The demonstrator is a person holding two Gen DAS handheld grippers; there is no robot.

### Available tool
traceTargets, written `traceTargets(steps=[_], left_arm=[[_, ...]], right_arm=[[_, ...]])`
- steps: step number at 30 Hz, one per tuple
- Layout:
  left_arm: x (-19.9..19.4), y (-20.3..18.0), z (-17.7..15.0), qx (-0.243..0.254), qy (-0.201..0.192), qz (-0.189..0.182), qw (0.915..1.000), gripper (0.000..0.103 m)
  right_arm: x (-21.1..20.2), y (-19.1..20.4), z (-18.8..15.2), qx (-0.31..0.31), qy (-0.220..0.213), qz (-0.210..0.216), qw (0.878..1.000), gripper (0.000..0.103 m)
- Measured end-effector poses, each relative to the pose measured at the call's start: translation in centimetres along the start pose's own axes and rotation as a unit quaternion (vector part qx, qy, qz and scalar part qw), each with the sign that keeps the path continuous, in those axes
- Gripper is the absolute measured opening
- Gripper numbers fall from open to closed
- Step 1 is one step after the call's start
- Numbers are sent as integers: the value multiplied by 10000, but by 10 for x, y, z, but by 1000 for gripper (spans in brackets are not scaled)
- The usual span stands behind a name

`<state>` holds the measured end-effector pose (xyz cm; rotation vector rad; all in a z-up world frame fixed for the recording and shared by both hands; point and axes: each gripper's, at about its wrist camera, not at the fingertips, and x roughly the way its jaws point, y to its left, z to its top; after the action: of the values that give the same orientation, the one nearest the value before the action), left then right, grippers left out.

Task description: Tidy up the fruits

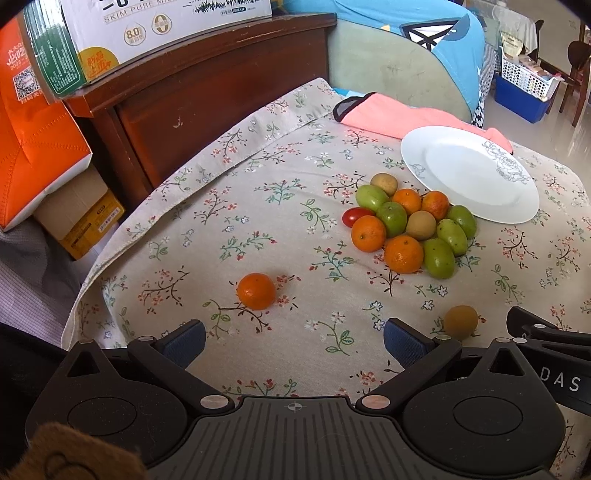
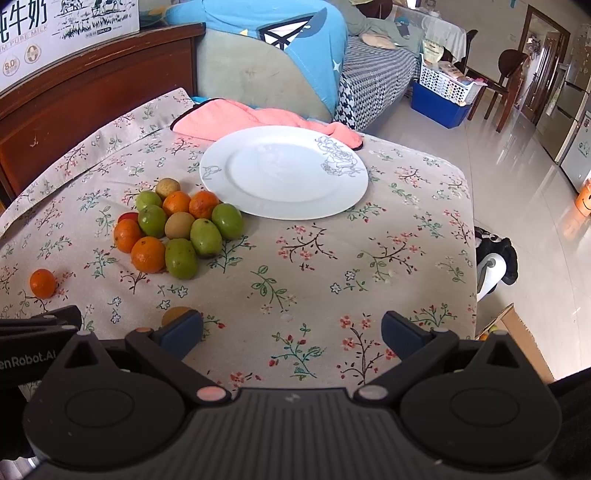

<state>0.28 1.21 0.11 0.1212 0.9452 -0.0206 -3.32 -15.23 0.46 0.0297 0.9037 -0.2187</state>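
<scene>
Left gripper (image 1: 294,338) and right gripper (image 2: 291,328), both spread wide and holding nothing, above a floral tablecloth (image 2: 314,258). Fruit pile (image 1: 408,229) lies touching the white plate (image 1: 469,173); one orange (image 1: 256,291) lies apart, nearer left.

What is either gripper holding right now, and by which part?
Nothing. The left gripper and right gripper are both open and empty above the tablecloth.

we've got a floral-print beige tablecloth (image 2: 332,266), crumpled pink towel (image 2: 236,116) on the far side of it, dark wooden headboard (image 1: 207,92), white milk carton box (image 1: 147,33) on top, blue plastic storage bin (image 2: 439,105) on the floor
</scene>
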Motion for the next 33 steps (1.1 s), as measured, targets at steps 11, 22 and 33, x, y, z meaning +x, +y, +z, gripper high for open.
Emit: traceTargets(steps=[11,22,33], left_arm=[[2,18,6,-188,-7,-180,9997,103],[9,65,39,-527,-166,-88,9984,103],[30,68,28,-578,68,-64,9983,103]], right_arm=[[-3,-11,-3,154,-125,661,9976,102],[-3,-38,-17,379,-216,1141,9925,101],[2,-9,-22,-51,-232,1587,9870,89]])
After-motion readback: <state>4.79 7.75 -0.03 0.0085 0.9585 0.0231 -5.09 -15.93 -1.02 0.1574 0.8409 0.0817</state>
